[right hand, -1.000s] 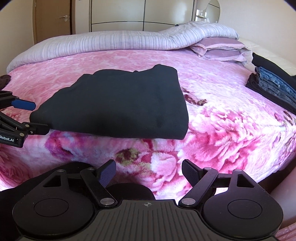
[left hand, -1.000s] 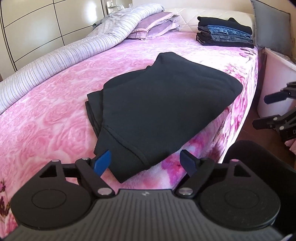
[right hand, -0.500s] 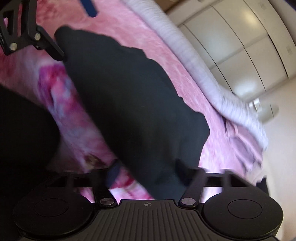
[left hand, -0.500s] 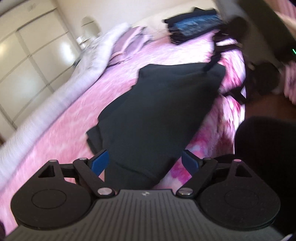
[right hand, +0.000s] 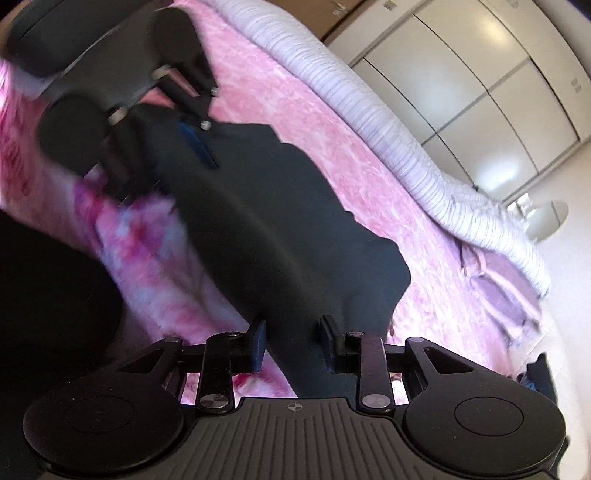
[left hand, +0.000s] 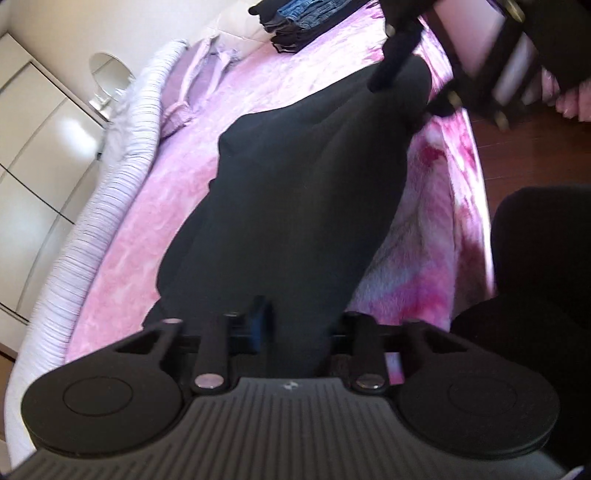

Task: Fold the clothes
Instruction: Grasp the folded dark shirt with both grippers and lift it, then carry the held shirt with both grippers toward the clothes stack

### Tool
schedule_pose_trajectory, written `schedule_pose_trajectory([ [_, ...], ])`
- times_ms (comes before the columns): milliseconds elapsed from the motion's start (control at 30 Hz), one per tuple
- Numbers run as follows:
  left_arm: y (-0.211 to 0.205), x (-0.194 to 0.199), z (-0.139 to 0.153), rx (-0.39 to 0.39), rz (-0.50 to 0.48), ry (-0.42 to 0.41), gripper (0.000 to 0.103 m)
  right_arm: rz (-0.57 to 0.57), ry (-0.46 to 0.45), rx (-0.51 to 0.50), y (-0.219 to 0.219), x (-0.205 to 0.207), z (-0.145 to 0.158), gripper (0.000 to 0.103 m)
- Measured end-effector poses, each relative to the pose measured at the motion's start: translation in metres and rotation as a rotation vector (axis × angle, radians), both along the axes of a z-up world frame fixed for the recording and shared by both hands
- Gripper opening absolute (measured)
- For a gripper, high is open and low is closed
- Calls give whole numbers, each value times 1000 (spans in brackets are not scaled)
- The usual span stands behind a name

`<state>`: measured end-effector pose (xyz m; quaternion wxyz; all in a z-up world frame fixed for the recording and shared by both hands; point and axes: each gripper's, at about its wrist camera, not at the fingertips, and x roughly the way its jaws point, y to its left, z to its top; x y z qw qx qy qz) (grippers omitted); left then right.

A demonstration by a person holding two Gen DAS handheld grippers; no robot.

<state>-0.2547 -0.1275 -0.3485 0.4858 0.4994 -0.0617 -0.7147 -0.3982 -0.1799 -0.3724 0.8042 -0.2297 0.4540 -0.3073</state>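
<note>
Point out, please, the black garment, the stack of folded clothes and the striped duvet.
Black garment (left hand: 303, 206): left wrist view, middle of its dark cloth on the bed.
Stack of folded clothes (left hand: 303, 14): left wrist view, its denim layers at the top edge.
Striped duvet (right hand: 399, 147): right wrist view, middle of the rolled ridge.

Right gripper (left hand: 424, 74) motion-blurred in the left view, its fingertips lost against the black garment (left hand: 295, 192), folded stack (left hand: 299, 18) cut off by the top edge
</note>
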Motion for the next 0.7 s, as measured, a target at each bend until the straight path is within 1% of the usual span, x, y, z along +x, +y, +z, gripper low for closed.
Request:
schedule_pose_trajectory([
  [33,-2,0,1,8,-2,6,19,16,17,-41,6,2,-6,44],
  [67,-4,0,3,15,-2,12,19,35,32,-78,13,4,-12,61],
  [100,-5,0,4,20,-1,17,19,65,44,-104,21,7,-17,71],
  [233,-7,2,5,28,1,34,19,146,85,-125,27,25,-30,71],
  [333,-7,3,7,34,4,46,19,137,100,-129,13,33,-35,71],
  [467,-7,7,10,32,-3,62,22,116,199,-192,-11,31,-43,66],
  [500,-6,8,10,26,-8,61,26,109,217,-204,-16,27,-44,64],
  [533,-5,8,9,17,-18,50,36,99,225,-200,-21,24,-44,60],
  [567,-2,8,7,1,-34,19,42,92,229,-188,-26,21,-43,48],
  [600,2,7,1,-24,-59,-38,52,92,226,-180,-28,18,-42,40],
  [633,7,6,-5,-52,-85,-105,54,95,219,-178,-28,17,-42,38],
  [700,13,8,-15,-85,-133,-201,53,97,201,-171,-29,14,-42,33],
])
